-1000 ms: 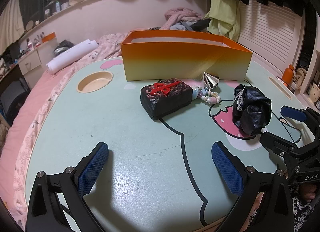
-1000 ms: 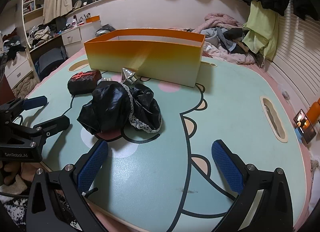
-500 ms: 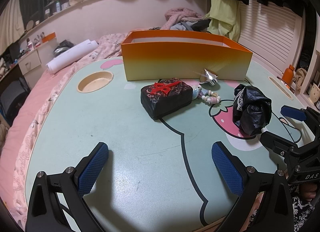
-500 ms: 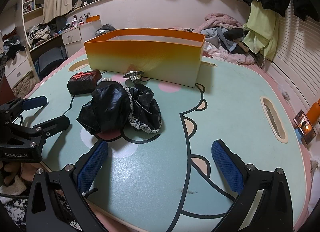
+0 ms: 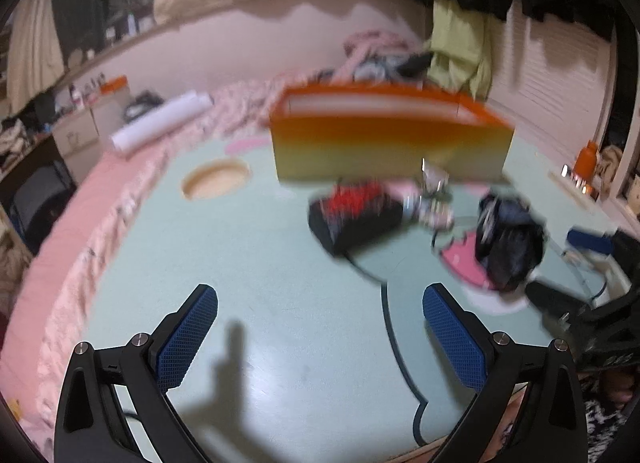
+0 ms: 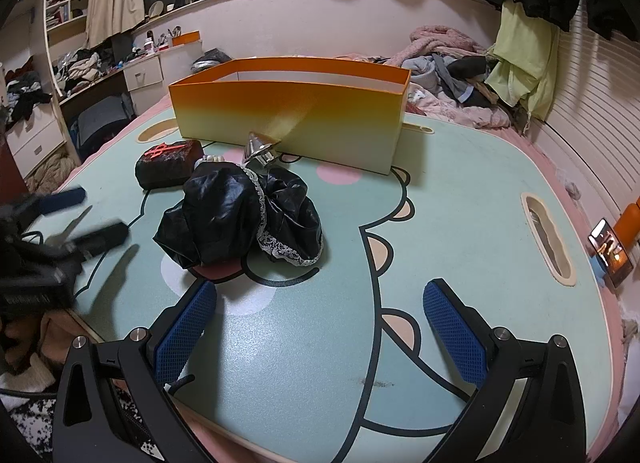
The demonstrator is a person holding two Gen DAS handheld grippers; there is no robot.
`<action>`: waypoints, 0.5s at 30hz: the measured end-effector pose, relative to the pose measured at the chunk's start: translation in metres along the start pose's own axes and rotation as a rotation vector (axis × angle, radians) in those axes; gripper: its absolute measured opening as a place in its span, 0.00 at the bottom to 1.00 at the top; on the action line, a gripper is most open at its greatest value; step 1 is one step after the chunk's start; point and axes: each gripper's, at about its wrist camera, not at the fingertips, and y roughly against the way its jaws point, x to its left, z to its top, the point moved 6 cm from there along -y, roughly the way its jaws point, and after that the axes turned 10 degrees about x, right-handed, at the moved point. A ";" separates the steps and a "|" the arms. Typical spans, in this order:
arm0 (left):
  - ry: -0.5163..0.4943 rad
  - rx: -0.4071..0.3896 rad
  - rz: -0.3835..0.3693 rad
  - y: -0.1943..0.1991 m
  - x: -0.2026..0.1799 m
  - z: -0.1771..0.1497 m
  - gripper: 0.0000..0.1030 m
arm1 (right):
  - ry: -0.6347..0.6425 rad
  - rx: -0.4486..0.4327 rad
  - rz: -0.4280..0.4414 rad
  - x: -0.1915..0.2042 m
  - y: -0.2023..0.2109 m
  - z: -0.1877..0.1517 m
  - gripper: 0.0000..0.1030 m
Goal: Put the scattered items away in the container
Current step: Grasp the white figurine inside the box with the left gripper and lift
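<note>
Orange container (image 6: 288, 111): stands at the far side of the cartoon-printed surface (image 6: 460, 199), open top. Black pouch with red mark (image 6: 170, 161): near the container's front wall. Silver cone (image 6: 259, 149): just in front of that wall. Crumpled black cloth with lace trim (image 6: 240, 219): mid-surface. Left gripper (image 5: 320, 333): spread wide, empty, view blurred. Right gripper (image 6: 320, 333): spread wide, empty, above the near edge.
</note>
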 end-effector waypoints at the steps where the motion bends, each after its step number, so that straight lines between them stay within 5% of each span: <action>1: -0.016 -0.025 -0.004 0.008 0.000 0.010 1.00 | 0.000 0.000 0.001 0.000 0.000 0.000 1.00; 8: -0.027 -0.059 -0.121 0.027 -0.009 0.110 0.94 | -0.001 -0.001 0.001 0.000 -0.001 0.001 1.00; 11: -0.048 0.039 -0.158 -0.002 -0.027 0.145 0.85 | 0.000 -0.002 0.001 0.000 -0.001 0.001 1.00; 15: -0.008 0.315 -0.257 -0.074 -0.054 0.170 0.66 | -0.001 -0.006 0.003 -0.001 0.000 0.001 1.00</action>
